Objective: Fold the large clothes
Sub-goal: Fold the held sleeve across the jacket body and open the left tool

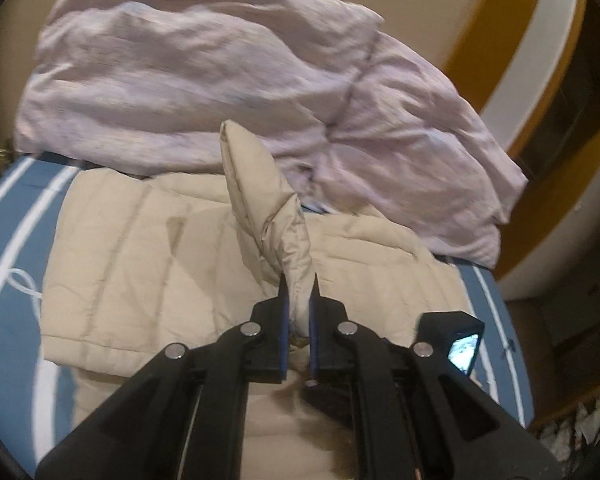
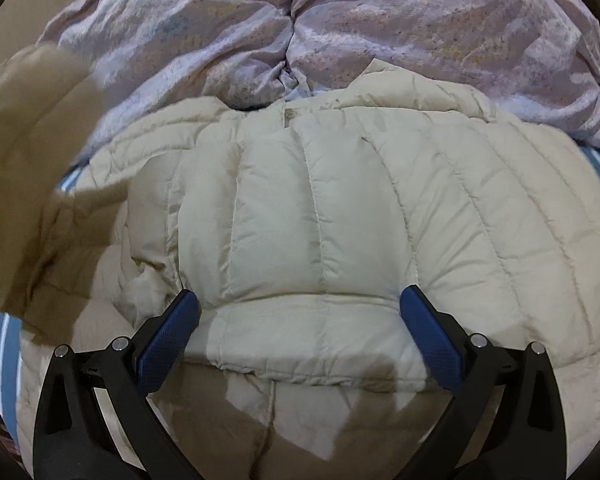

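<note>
Your left gripper (image 1: 298,280) is clamped on a bunched fold of the beige jacket (image 1: 140,264), and the pinched piece stands up from the jaws in a tall peak above the rest of the garment. Your right gripper (image 2: 300,300) is spread wide and holds nothing; its blue pads (image 2: 168,336) sit on either side of a quilted panel of the jacket (image 2: 320,208), low over it, though you cannot tell whether they touch. The jacket lies spread across the blue bed (image 1: 16,208) with white stripes, covering most of its near part. Along the bed's far edge lies a crumpled lilac quilt (image 1: 188,76), and the jacket's far edge meets it.
</note>
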### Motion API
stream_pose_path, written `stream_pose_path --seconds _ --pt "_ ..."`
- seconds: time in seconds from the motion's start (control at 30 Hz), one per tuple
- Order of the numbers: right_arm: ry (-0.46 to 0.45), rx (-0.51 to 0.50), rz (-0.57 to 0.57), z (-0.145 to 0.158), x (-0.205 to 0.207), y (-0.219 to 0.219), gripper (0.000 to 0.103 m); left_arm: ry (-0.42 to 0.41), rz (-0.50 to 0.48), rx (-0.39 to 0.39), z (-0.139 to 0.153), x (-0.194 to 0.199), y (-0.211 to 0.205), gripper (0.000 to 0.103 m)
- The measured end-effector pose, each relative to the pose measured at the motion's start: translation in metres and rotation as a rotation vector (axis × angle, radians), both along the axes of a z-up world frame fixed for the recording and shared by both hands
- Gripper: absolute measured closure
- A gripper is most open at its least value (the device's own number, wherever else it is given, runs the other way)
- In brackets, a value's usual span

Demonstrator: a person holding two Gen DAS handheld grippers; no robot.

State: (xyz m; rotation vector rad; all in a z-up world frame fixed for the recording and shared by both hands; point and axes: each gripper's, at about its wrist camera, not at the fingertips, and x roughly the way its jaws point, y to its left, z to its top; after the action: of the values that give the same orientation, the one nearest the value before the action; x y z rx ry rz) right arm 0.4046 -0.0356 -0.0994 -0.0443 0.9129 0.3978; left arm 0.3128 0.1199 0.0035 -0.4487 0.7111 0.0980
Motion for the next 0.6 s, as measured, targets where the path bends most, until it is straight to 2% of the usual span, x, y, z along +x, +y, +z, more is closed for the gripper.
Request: stream_pose_path --seconds 0.1,0.23,0.5,0.57,0.6 --pt "-0.018 -0.037 0.000 0.009 -0.008 -0.010 0.001 -0.004 -0.046 -0.020 -0.002 0.007 -0.016 0.095" --pt "-0.037 -0.029 -0.015 0.020 -0.015 -0.034 0.001 -0.004 -0.111 -0.037 -0.008 0.016 -0.041 0.095" --pt "-0.050 -0.036 -0.106 0.021 -0.016 -0.081 0.001 0.084 -0.196 -0.072 -0.041 0.039 -0.082 0.094" --pt "-0.046 -0.025 -0.129 0.020 -0.015 -0.091 0.002 0.103 -0.206 -0.081 -0.047 0.040 -0.086 0.090" --pt "-0.048 -0.019 -0.140 0.021 -0.015 -0.095 0.004 0.106 -0.207 -0.082 -0.049 0.040 -0.086 0.085"
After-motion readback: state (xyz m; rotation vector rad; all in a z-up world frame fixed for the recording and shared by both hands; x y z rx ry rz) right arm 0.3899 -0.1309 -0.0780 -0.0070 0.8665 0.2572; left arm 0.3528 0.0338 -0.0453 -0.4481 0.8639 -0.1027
